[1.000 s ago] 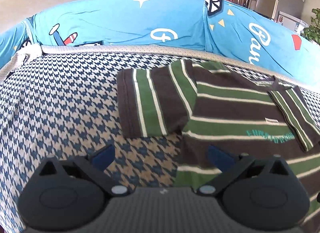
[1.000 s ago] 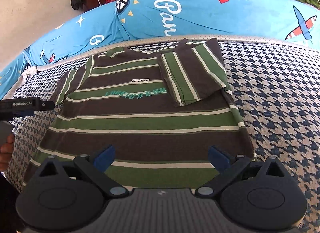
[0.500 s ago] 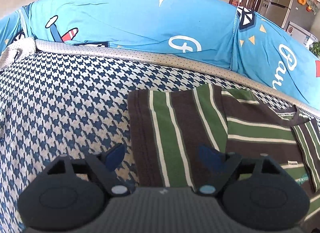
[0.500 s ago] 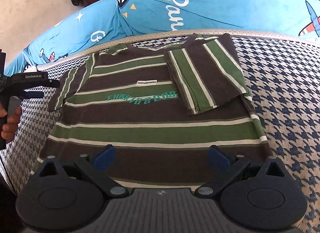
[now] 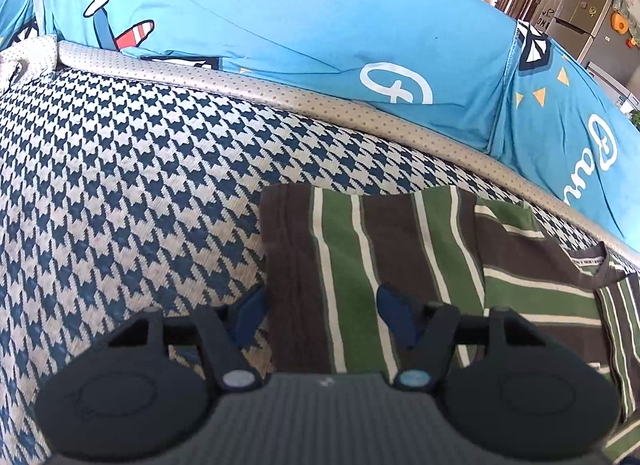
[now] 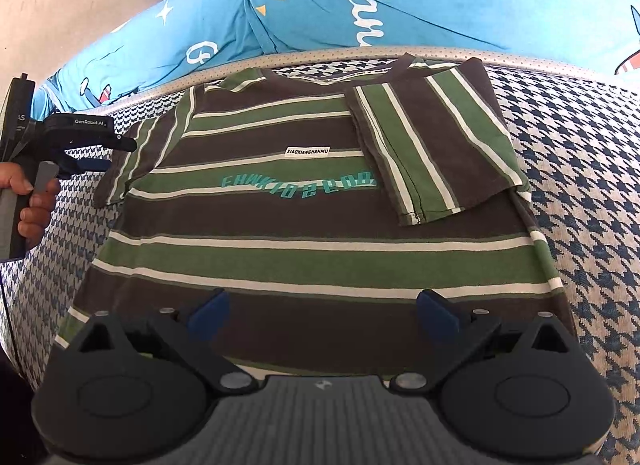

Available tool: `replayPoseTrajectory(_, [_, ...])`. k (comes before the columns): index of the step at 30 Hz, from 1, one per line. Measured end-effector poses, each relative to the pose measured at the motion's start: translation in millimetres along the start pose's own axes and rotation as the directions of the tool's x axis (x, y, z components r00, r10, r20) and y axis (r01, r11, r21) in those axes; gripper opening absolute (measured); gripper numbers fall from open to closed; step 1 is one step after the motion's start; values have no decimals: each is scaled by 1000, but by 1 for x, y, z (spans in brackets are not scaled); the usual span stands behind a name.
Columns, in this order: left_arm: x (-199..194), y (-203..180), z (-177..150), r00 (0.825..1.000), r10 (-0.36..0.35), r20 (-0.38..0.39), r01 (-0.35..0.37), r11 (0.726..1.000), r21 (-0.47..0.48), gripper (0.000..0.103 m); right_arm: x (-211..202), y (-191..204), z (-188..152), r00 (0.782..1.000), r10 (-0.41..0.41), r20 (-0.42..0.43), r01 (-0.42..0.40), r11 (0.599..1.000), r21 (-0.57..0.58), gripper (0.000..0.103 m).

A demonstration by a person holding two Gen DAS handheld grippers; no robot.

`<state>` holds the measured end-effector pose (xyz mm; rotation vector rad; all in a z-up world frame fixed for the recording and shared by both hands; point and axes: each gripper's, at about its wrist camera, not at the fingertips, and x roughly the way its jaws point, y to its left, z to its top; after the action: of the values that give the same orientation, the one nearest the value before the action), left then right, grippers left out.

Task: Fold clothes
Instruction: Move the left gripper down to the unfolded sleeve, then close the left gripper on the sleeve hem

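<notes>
Left gripper (image 5: 322, 307) is held part-open, fingers straddling the unfolded sleeve (image 5: 360, 249) edge. Striped t-shirt (image 6: 320, 225) is spread flat on houndstooth cover (image 6: 580, 169), other sleeve folded in. Right gripper (image 6: 322, 311) is spread wide above the hem.

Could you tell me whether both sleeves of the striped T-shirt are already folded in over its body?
No, only the right sleeve lies folded over the striped T-shirt; the left sleeve is spread out on the houndstooth cover.

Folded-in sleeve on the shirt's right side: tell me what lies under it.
The folded sleeve lies flat on the striped shirt's chest, just right of the white label and teal lettering. The shirt stripes beneath it are covered, so nothing more shows there.
</notes>
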<state>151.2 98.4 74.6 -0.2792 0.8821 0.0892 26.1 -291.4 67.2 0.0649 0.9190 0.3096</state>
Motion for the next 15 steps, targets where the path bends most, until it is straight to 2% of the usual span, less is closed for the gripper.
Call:
replayPoseTrajectory(4, [4, -4, 2, 1000, 4, 4, -4, 1000, 9, 62, 3, 1, 3, 1000, 4, -4, -4, 1000, 2, 100])
replayPoseTrajectory(7, [4, -6, 4, 1000, 21, 12, -21, 1000, 9, 53, 5, 2, 5, 1000, 0, -7, 0, 1000, -8, 100])
replayPoseTrajectory(10, [2, -6, 4, 999, 25, 20, -25, 1000, -13, 40, 6, 3, 6, 1000, -4, -8, 4, 1000, -11, 100])
replayPoseTrajectory(12, [1, -5, 4, 1000, 20, 22, -20, 999, -32, 23, 6, 3, 7, 1000, -5, -8, 5, 1000, -9, 100])
replayPoseTrajectory(15, [0, -5, 3, 999, 23, 25, -22, 999, -47, 17, 6, 2, 7, 1000, -6, -8, 6, 1000, -5, 100])
